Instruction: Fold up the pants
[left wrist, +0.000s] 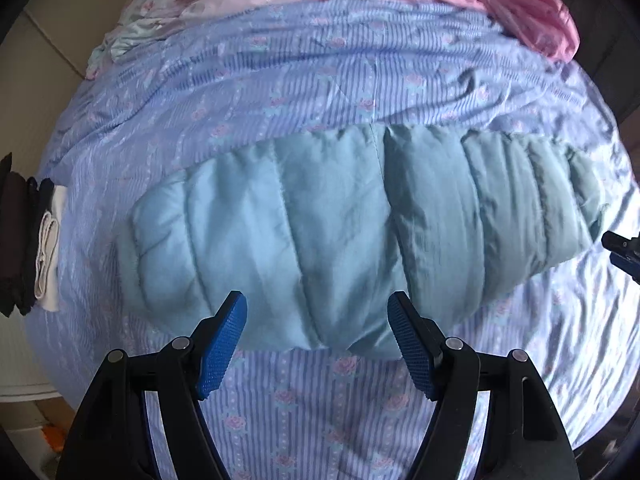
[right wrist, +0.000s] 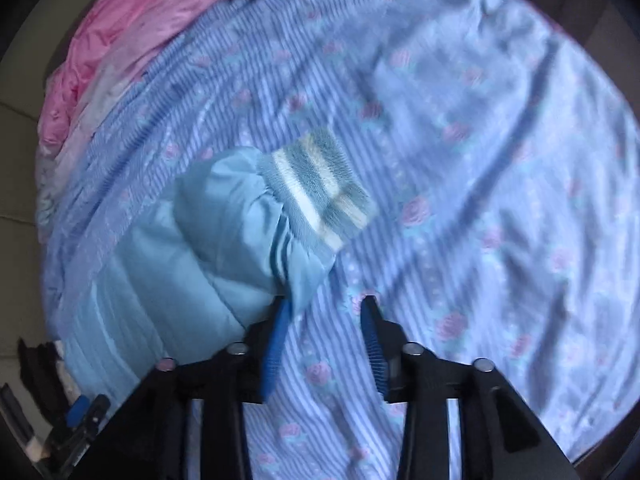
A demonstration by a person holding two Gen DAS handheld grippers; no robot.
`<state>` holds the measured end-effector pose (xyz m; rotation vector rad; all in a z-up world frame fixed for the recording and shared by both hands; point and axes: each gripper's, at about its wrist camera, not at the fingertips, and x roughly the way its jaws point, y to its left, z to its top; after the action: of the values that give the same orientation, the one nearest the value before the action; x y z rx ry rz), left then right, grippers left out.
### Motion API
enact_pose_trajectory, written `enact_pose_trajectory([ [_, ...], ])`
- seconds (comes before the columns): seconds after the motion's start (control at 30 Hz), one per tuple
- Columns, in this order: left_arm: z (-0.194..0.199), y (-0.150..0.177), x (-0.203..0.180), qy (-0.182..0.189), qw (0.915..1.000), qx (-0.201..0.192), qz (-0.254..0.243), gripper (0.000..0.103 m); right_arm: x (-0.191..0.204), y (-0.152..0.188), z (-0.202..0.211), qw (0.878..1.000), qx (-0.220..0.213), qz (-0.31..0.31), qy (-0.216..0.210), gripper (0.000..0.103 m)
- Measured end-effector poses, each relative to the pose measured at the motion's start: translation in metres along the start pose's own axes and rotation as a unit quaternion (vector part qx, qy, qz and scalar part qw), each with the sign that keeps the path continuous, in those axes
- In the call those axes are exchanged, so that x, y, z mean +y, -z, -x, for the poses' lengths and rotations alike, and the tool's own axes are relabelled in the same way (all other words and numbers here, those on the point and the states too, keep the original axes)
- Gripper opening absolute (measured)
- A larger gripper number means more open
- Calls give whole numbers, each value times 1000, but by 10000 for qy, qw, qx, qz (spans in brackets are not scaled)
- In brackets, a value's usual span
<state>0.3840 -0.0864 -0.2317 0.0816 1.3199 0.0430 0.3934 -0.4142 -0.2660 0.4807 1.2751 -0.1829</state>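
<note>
left wrist view, folded pants (left wrist: 320,232) on striped sheet (left wrist: 320,400), pink quilt (left wrist: 520,8) behind, both jaws open, empty

- Setting: a home bedroom, seen from above a made-up bed.
- Bed sheet (left wrist: 320,408): blue-and-white stripes with pink roses, rumpled, covering nearly the whole view.
- Pink bedding (left wrist: 520,4): glossy, bunched along the far edge.
- Folded dark and white clothes (left wrist: 28,240): stacked at the bed's left edge.
- Floor (left wrist: 44,32): pale tiles beside the bed.
</note>
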Motion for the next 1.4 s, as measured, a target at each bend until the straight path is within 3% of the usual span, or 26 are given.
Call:
enact_pose_trajectory([
  [0.07,17,6,15,113,9997,-216,39,72,18,11,25,9991,-252,327,-70,58],
  [0.17,37,13,43,219,9984,-498,126,77,56,32,60,9932,-608,954,-269,65],
  [0.27,50,21,87,294,9962,-727,377,79,98,53,75,9845,-704,1522,-511,71],
  [0.47,34,30,171,346,9931,-626,927,79,177,97,63,9654,-369,2476,-727,72],
  [0.67,-1,19,226,1251,9826,-422,1305,78,232,130,36,9626,34,2607,-733,72],
  [0.93,-47,-4,237,1806,9784,70,1005,77,268,143,13,9670,94,2512,-405,72],
  [1.13,-70,-24,235,2057,9757,142,747,77,283,141,-2,9707,98,2397,-156,72],
  [1.4,-101,-40,234,2360,9673,409,828,74,288,137,-15,9780,104,2085,25,72],
])
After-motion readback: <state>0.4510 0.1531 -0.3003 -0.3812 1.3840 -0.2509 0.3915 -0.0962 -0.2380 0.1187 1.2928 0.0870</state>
